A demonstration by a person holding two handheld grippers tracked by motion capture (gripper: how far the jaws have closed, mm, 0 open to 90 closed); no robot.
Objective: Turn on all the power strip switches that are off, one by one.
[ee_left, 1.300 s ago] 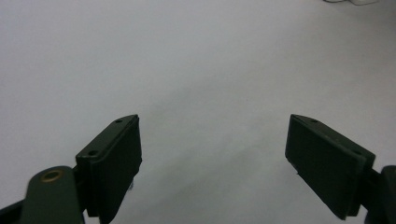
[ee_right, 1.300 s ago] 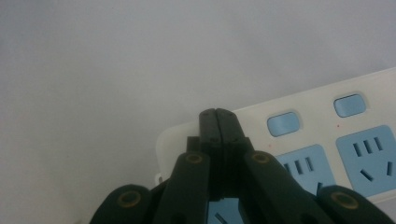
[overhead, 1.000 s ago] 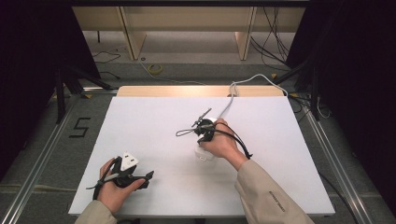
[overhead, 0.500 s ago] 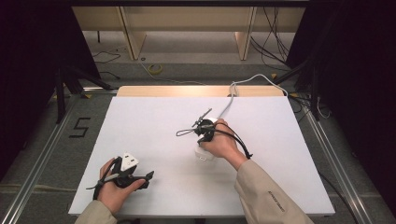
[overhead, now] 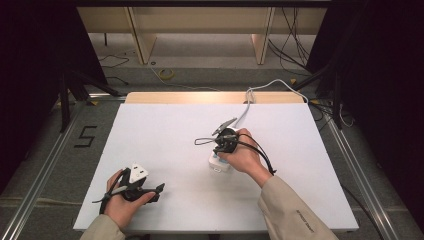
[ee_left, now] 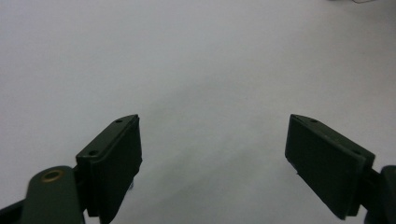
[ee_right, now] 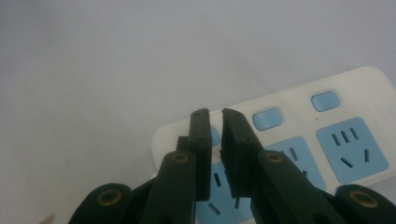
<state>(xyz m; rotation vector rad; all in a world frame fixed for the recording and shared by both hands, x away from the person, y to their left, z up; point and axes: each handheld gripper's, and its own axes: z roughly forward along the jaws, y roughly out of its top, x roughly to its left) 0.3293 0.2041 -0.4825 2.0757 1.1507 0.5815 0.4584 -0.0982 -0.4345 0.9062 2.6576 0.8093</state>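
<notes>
A white power strip point(ee_right: 299, 130) with blue sockets and blue switches lies on the white table point(overhead: 165, 130). In the high view the strip point(overhead: 219, 165) sits just under my right hand. My right gripper point(ee_right: 215, 114) points down at one of the blue switches point(ee_right: 267, 118) at the strip's edge. Its jaws have just been opening and stand a narrow gap apart, with nothing between them. My right gripper point(overhead: 220, 148) is at mid-table. My left gripper point(ee_left: 215, 140) rests near the front left, jaws wide open over bare table. In the high view the left gripper point(overhead: 156, 192) points right.
The strip's white cable point(overhead: 260, 92) runs off the table's far edge to the floor. Wooden furniture legs point(overhead: 142, 40) and loose cables stand beyond the table. Metal rails point(overhead: 45, 170) flank both sides.
</notes>
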